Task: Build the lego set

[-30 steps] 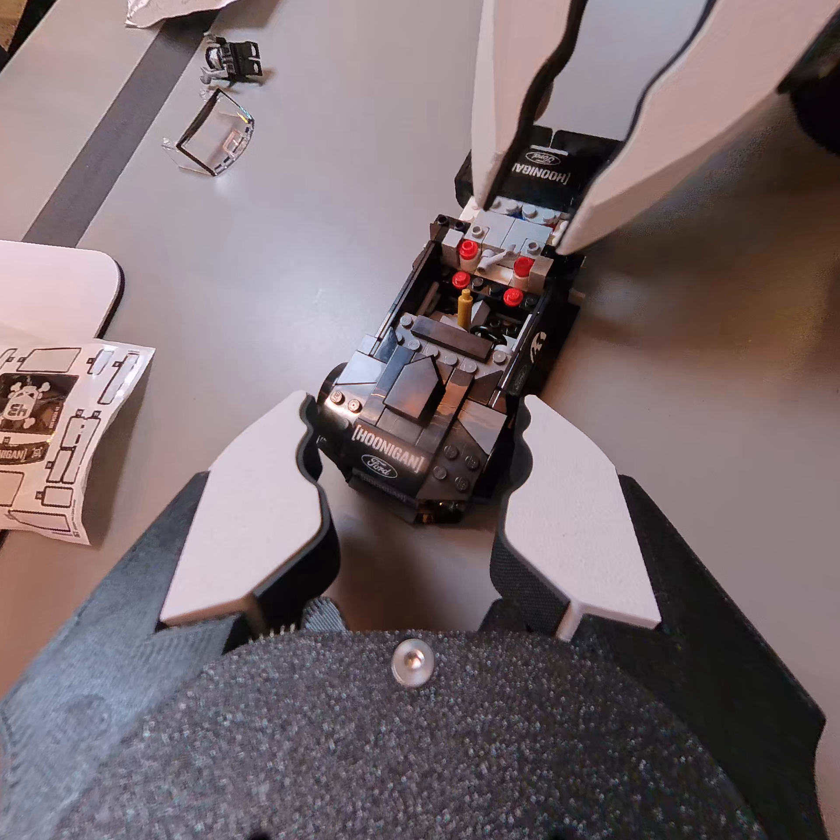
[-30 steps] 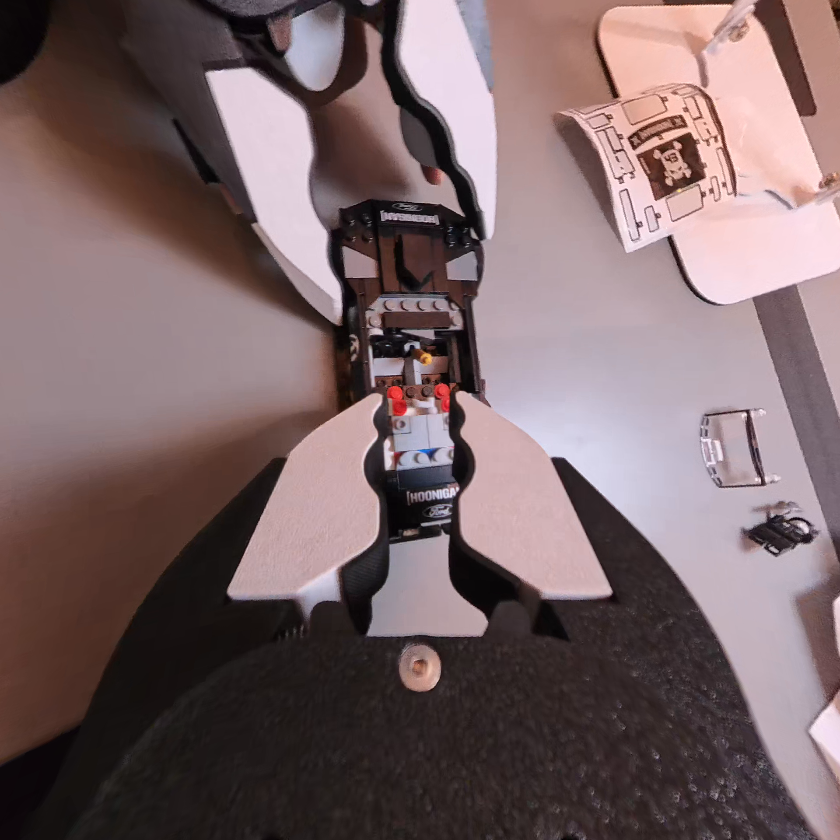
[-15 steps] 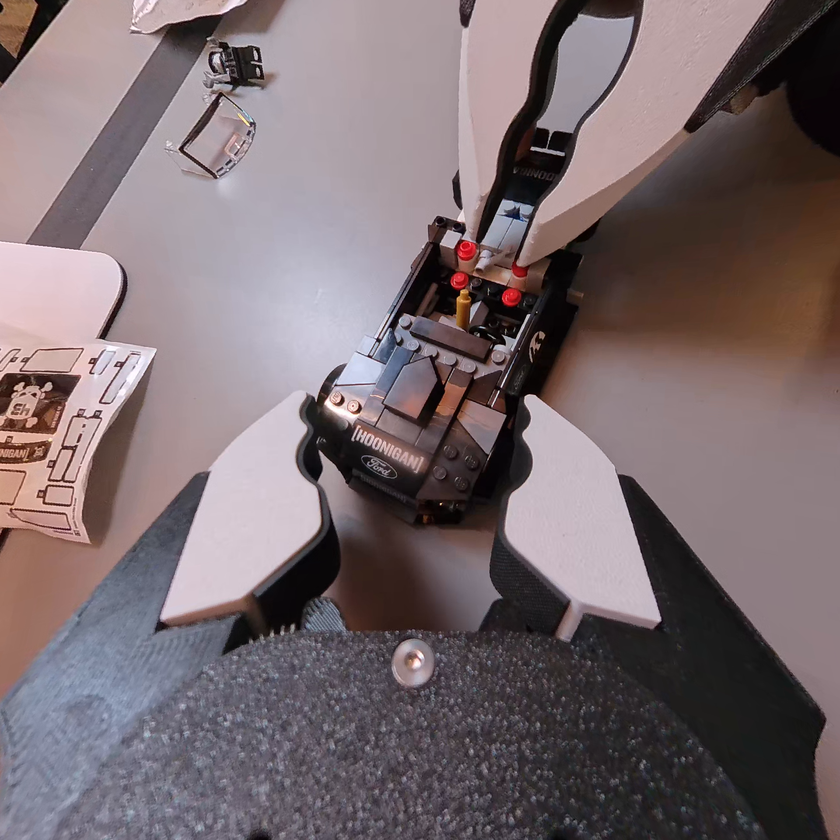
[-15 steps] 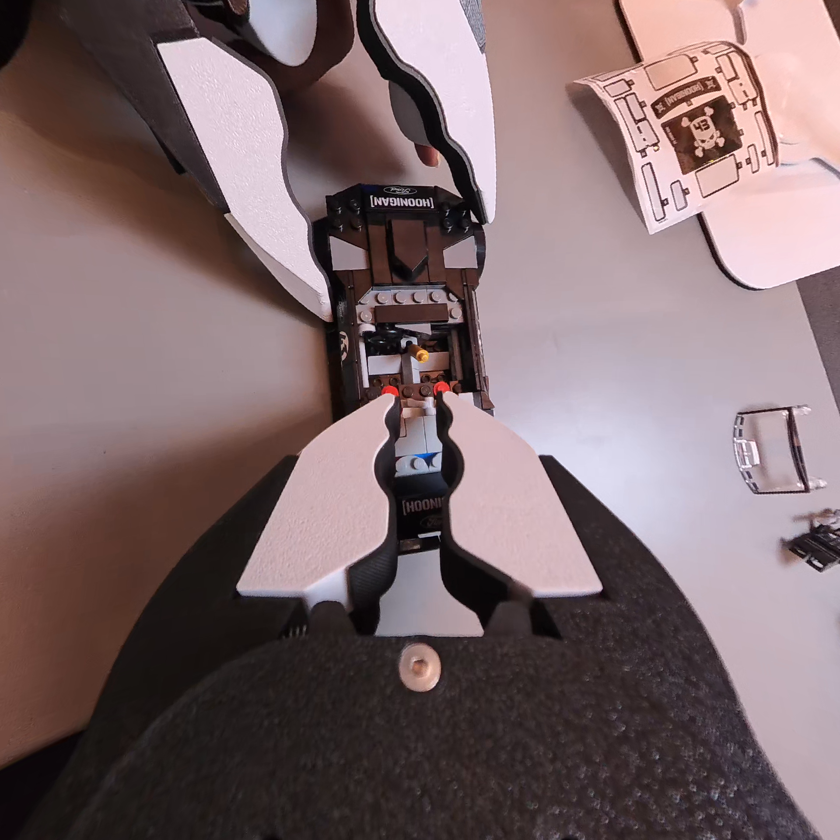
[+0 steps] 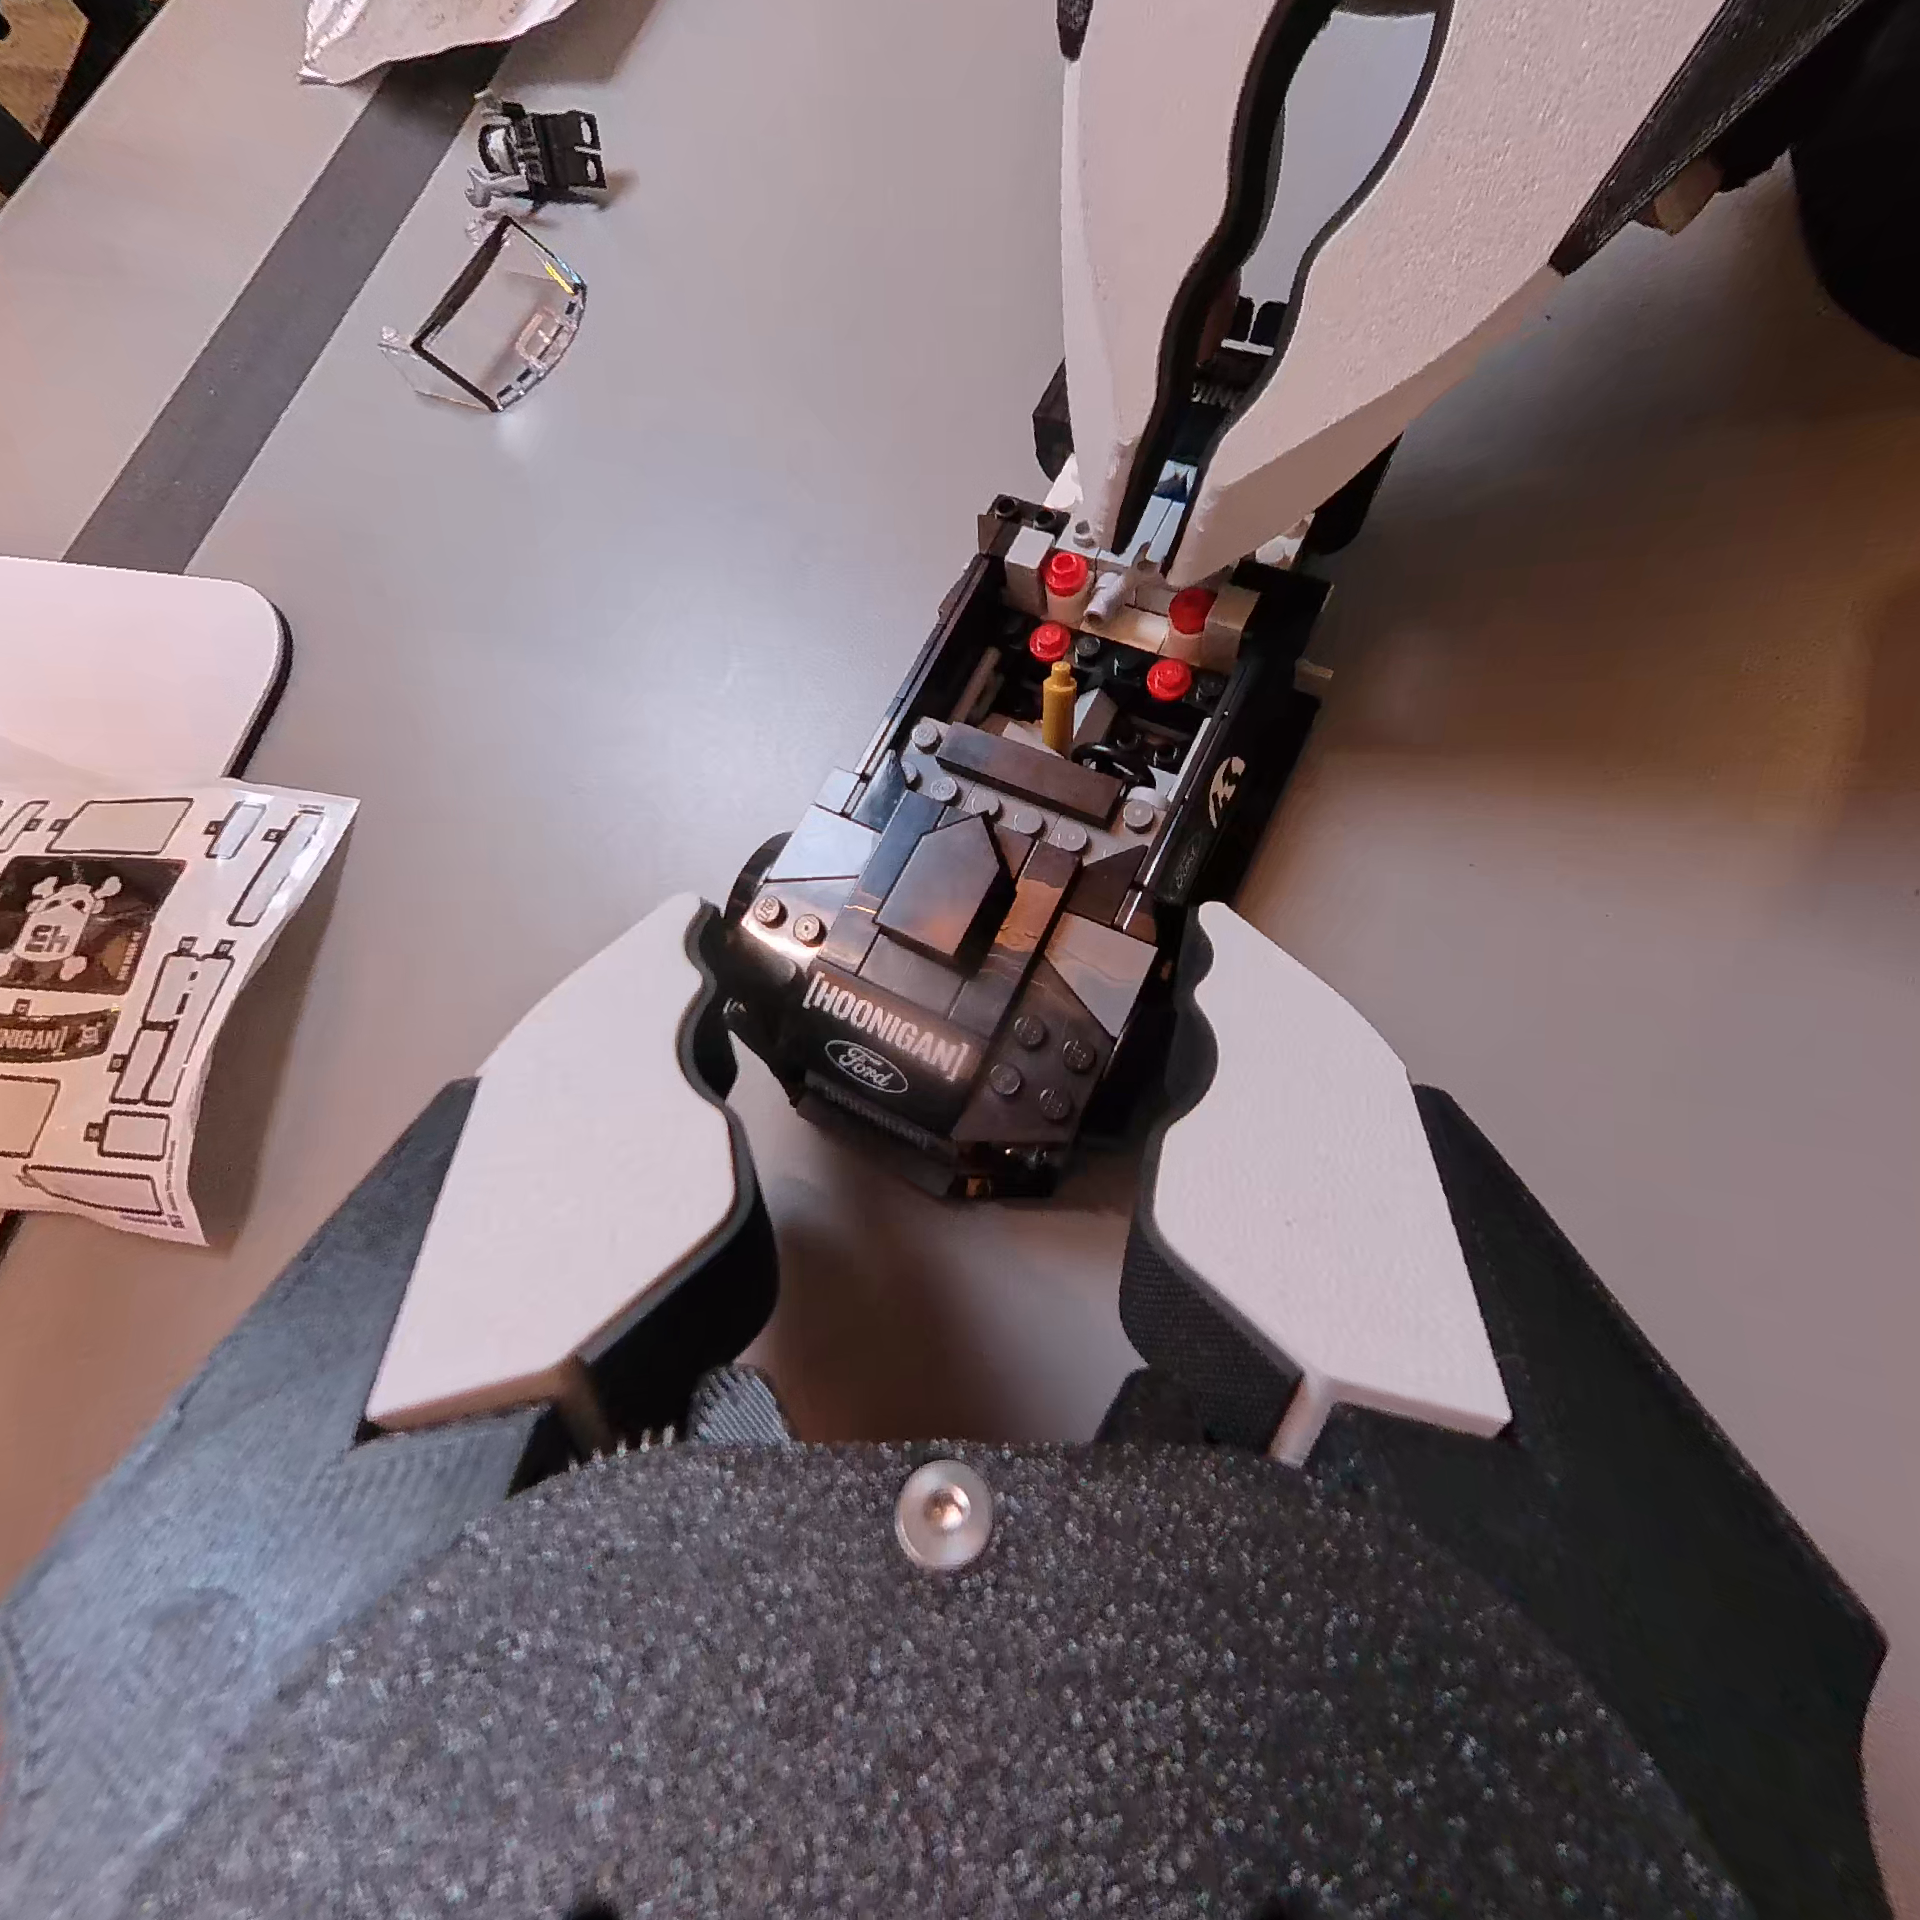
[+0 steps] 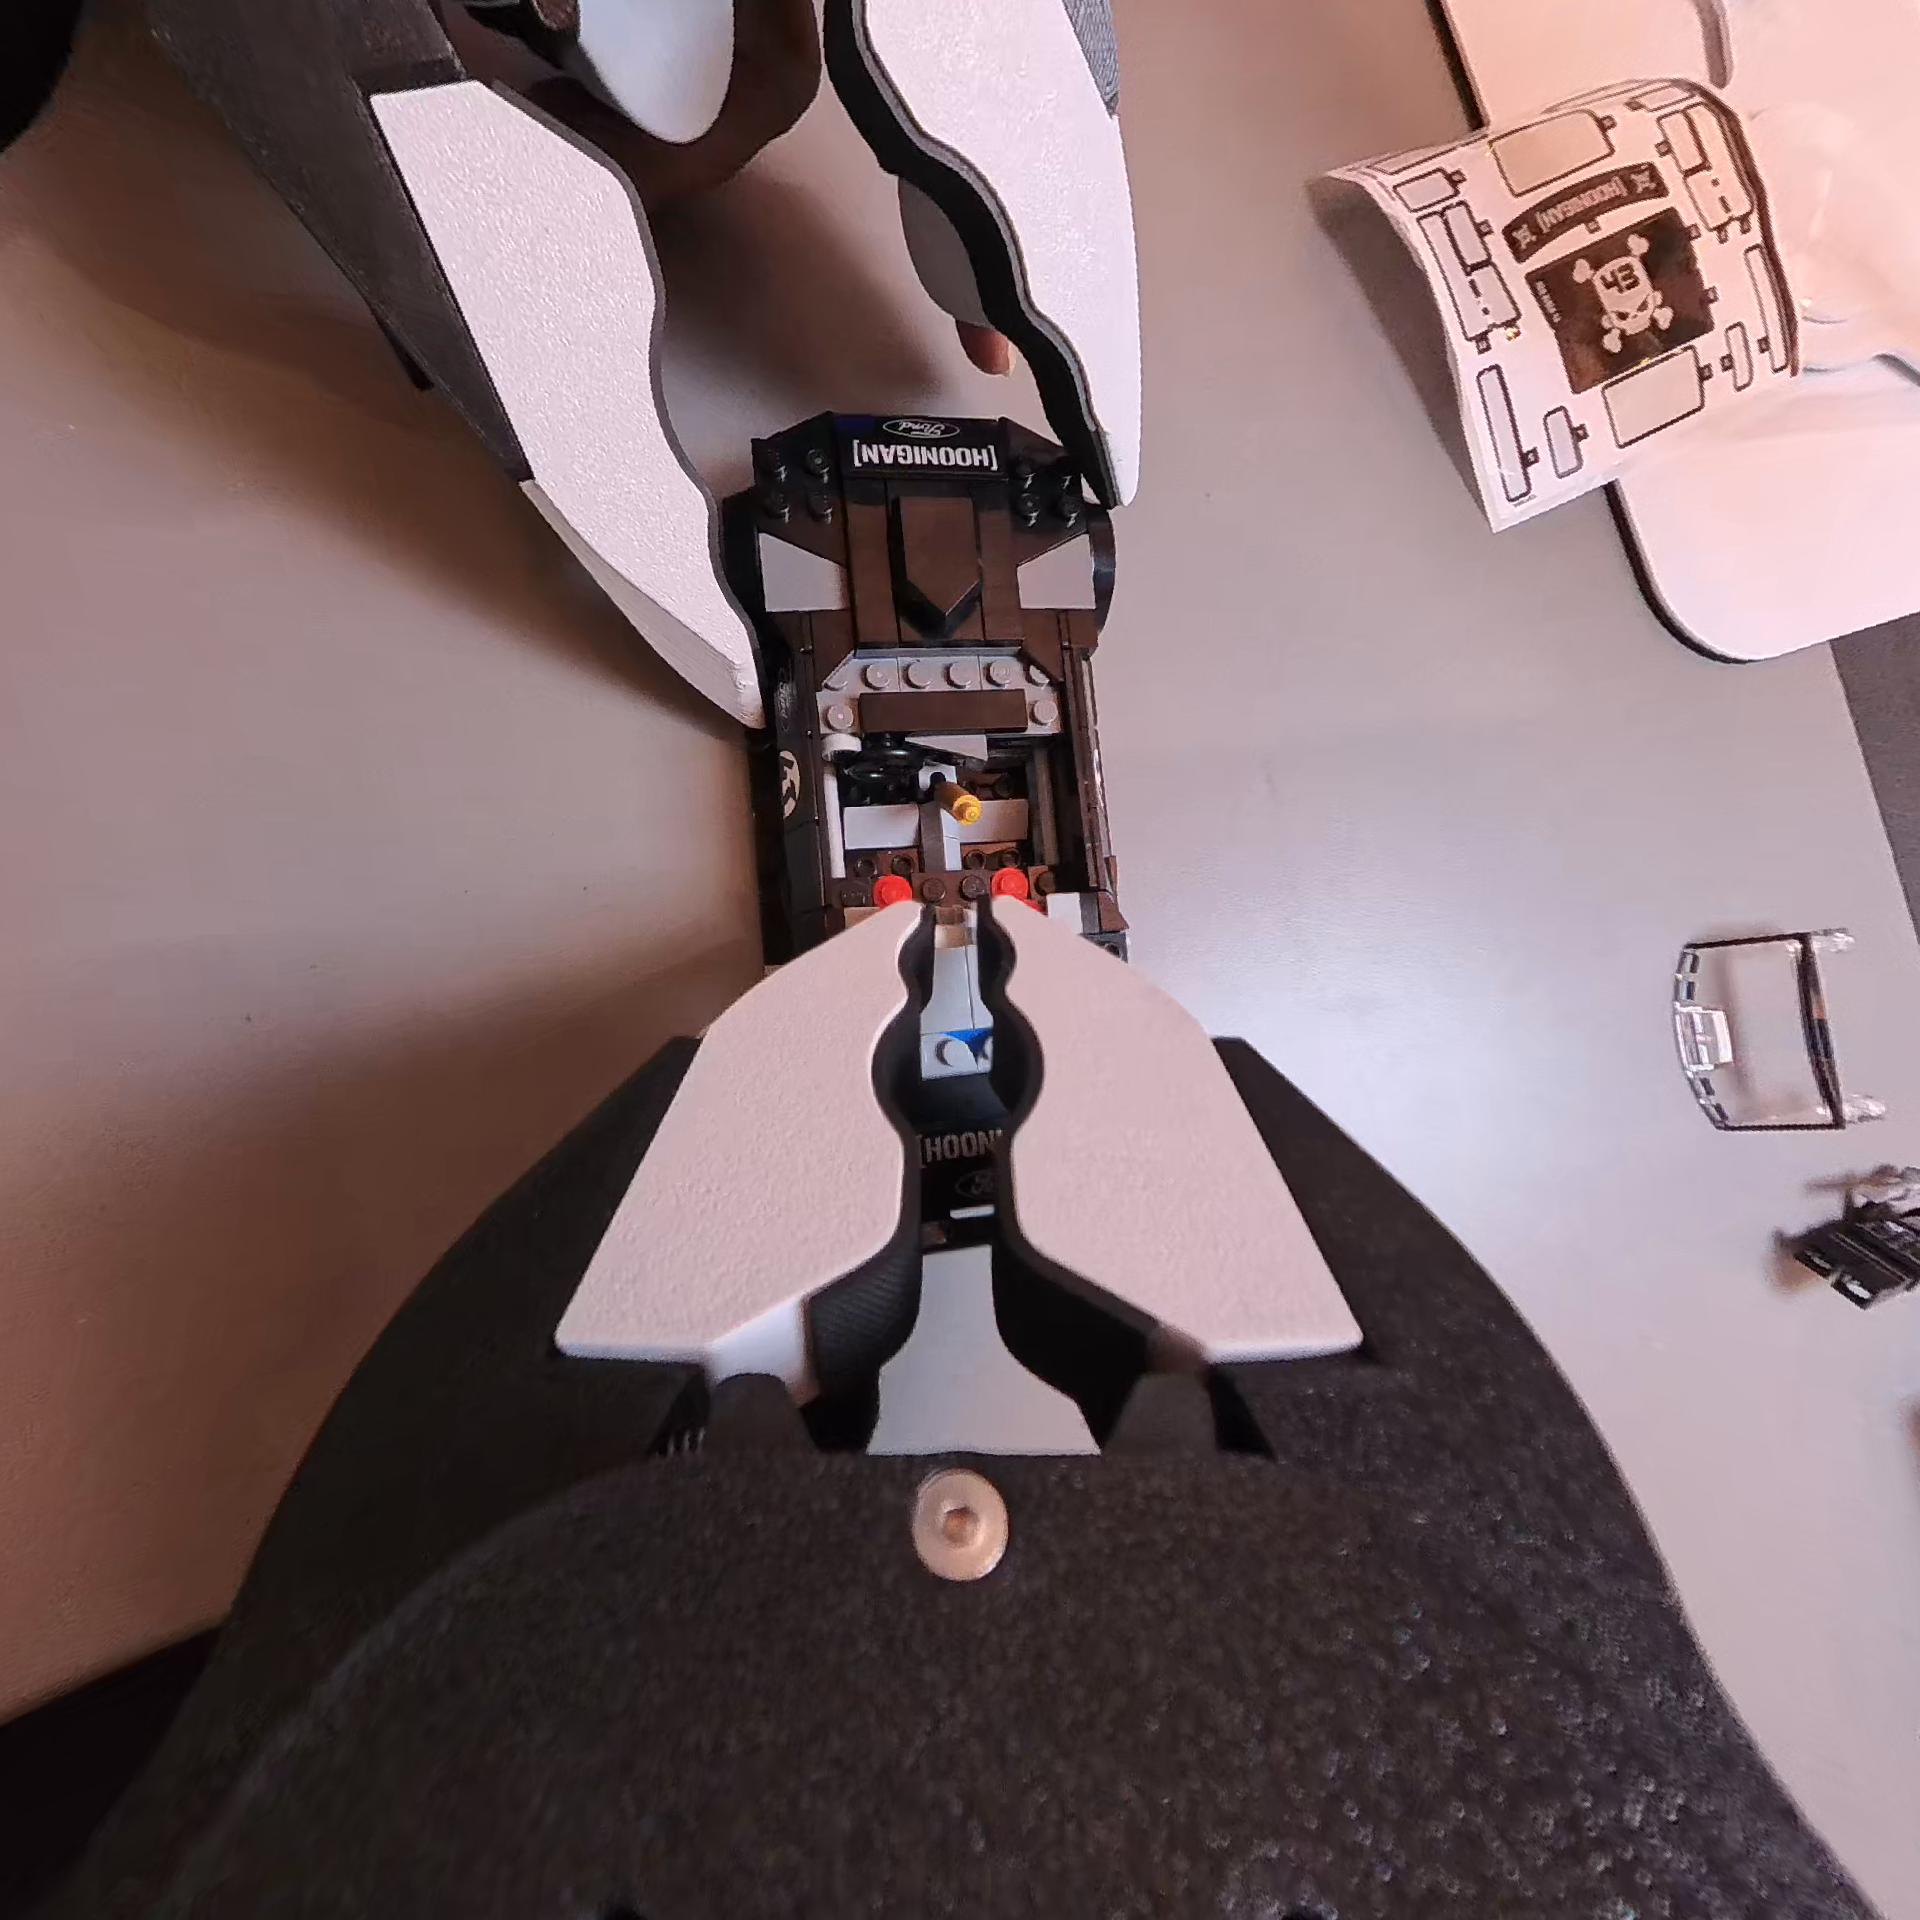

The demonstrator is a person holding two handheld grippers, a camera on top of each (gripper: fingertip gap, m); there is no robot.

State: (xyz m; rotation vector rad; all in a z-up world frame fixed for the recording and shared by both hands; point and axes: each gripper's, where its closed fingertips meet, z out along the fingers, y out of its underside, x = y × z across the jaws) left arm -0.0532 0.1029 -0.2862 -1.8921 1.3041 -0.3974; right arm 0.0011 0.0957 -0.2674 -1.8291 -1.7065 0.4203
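A black lego car (image 5: 1039, 790) with red studs and a yellow lever in its open cabin stands on the grey table; it also shows in the right wrist view (image 6: 935, 561). My left gripper (image 5: 945, 925) holds the car's front, with one finger against each side of the hood. It appears in the right wrist view (image 6: 925, 597) at the far end of the car. My right gripper (image 6: 956, 909) is over the car's rear, with its tips nearly together on a light grey brick (image 6: 951, 987) on the rear deck. It comes in from the top of the left wrist view (image 5: 1153, 551).
A clear windshield piece (image 5: 488, 312) and a small black assembly (image 5: 540, 145) lie loose on the table; both also show in the right wrist view (image 6: 1756, 1039) (image 6: 1860, 1247). A sticker sheet (image 5: 125, 997) rests against a white board (image 5: 125, 665). A dark stripe (image 5: 239, 312) crosses the table. My hands' fingertips stand some 7 cm from each other. Both grippers' tips are roughly 20 cm from the clear windshield piece (image 5: 488, 312). Seen from the right wrist view (image 6: 1781, 1051) as well.
My right gripper has narrowed from a wide gap to almost shut on the grey rear brick and has crept forward toward the red studs. The left gripper and the car have not moved.
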